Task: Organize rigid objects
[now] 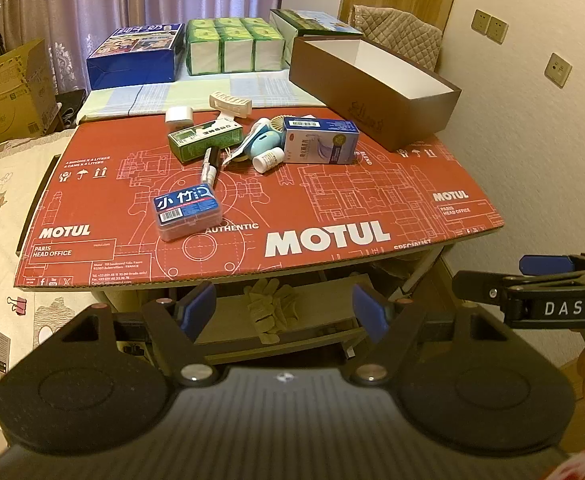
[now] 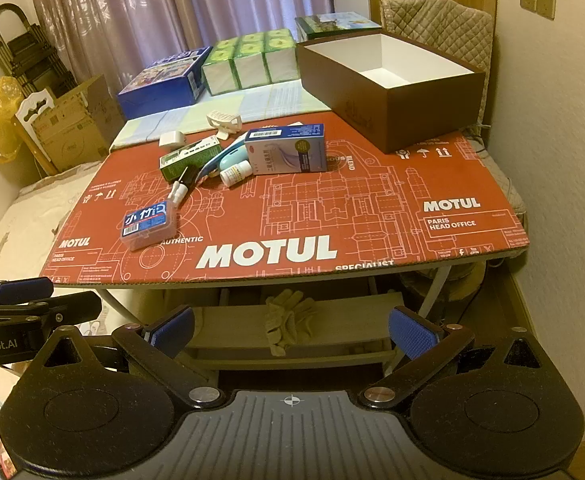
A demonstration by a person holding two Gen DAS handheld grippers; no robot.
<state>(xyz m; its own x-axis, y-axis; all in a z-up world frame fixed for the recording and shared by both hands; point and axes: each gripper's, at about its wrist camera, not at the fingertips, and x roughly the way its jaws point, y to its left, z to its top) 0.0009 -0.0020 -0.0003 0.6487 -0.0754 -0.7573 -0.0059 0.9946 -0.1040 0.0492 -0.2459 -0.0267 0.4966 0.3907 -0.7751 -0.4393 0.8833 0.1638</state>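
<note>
Red Motul cardboard covers the desk (image 1: 332, 208). From the left wrist, my left tongs (image 1: 284, 310) gape wide and empty below its near edge; the blue-labelled plastic case (image 1: 188, 210) lies ahead, slightly left, long axis slanting up to the right.

From the right wrist, my right tongs (image 2: 290, 330) hang wide, empty; that case (image 2: 148, 224) sits far left, so I judge my left hand nearer. The brown box (image 2: 388, 92) waits at the far right.

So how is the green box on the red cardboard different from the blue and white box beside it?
The green box is slim and lies flat, with a black pen's end against it; the blue and white box is bulkier and stands taller on a long side. The green box sits further left, the blue and white box nearer the open brown box. Both are closed printed cartons in the same pile.
</note>
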